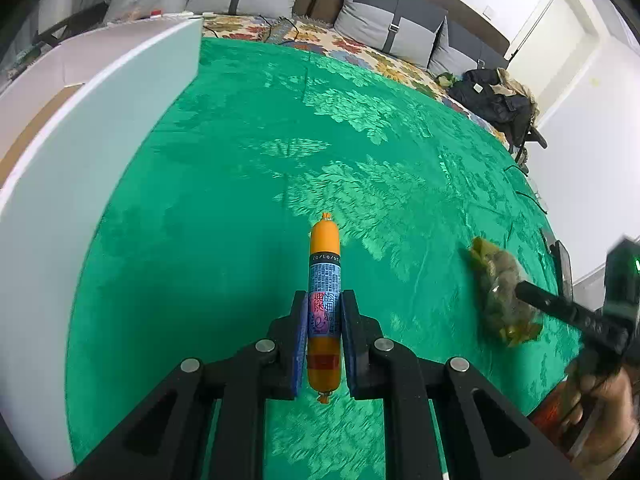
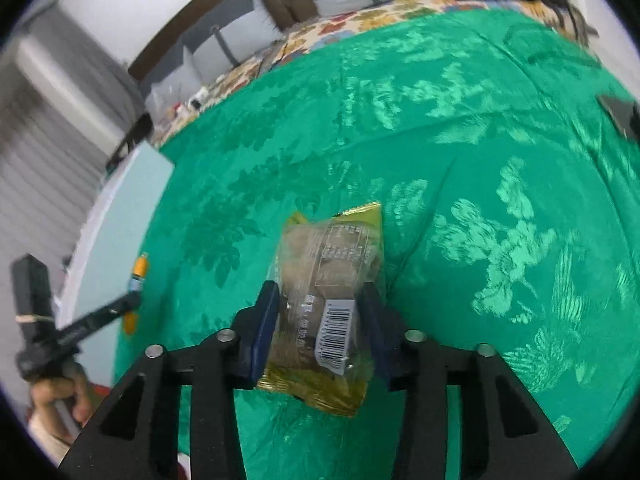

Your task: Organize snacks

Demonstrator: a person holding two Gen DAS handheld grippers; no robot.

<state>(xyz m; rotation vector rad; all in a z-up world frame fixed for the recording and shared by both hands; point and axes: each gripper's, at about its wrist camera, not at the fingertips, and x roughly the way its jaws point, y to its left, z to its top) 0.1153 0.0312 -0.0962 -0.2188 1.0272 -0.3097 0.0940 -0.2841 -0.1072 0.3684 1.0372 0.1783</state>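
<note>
Left wrist view: the left tool (image 1: 324,320) is seen clenched on an orange sausage stick (image 1: 324,272), which juts forward between the blue pads. Beneath it a glossy green leaf-patterned cloth (image 1: 240,184) is spread across the surface. A white box (image 1: 104,128) is set to the tool's left, and a floral cover (image 1: 320,38), grey cushions (image 1: 388,20), a dark heap of clothes (image 1: 492,92) and a white wall are visible far ahead. To its right, the right tool's finger is seen at a clear snack packet (image 1: 504,292).

Right wrist view: the right tool (image 2: 318,320) is shown astride the yellow-edged packet (image 2: 328,292), both pads at its sides; whether they press cannot be told. The same green cloth (image 2: 460,120) is laid ahead, and the left tool (image 2: 132,300) is seen at far left with the sausage (image 2: 141,266), beside the white box (image 2: 132,184).
</note>
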